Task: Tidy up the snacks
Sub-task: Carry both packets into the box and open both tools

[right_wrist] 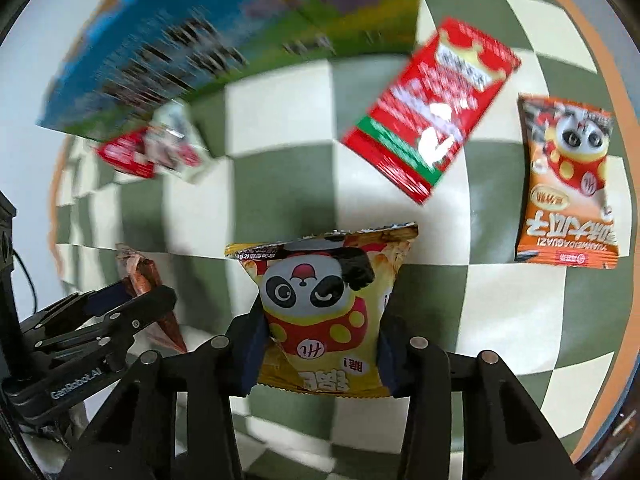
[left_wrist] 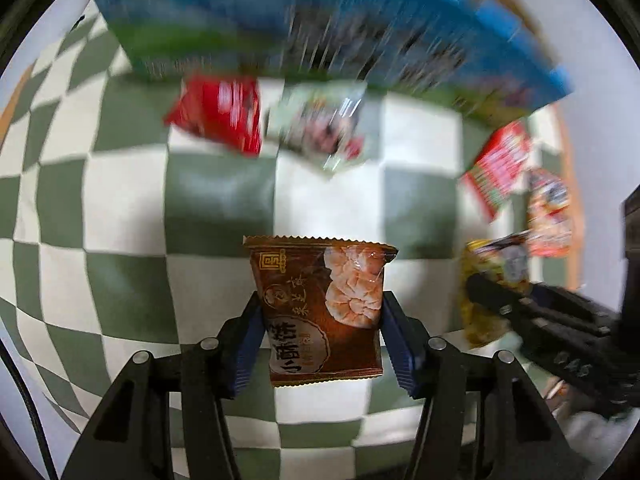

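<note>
Both grippers [left_wrist: 320,320] [right_wrist: 320,332] clamped, downward-pointing

Cloth [right_wrist: 280,184]: green and cream checks
Box [left_wrist: 280,20], top of frame: blue over green, blurred
Held packet [left_wrist: 324,312], left view: brown, pale biscuit print
Held packet [right_wrist: 324,312], right view: yellow, panda face, red dots
Right-edge packet [right_wrist: 568,184]: orange
Upper-right packet [right_wrist: 428,108]: red, green band
</note>
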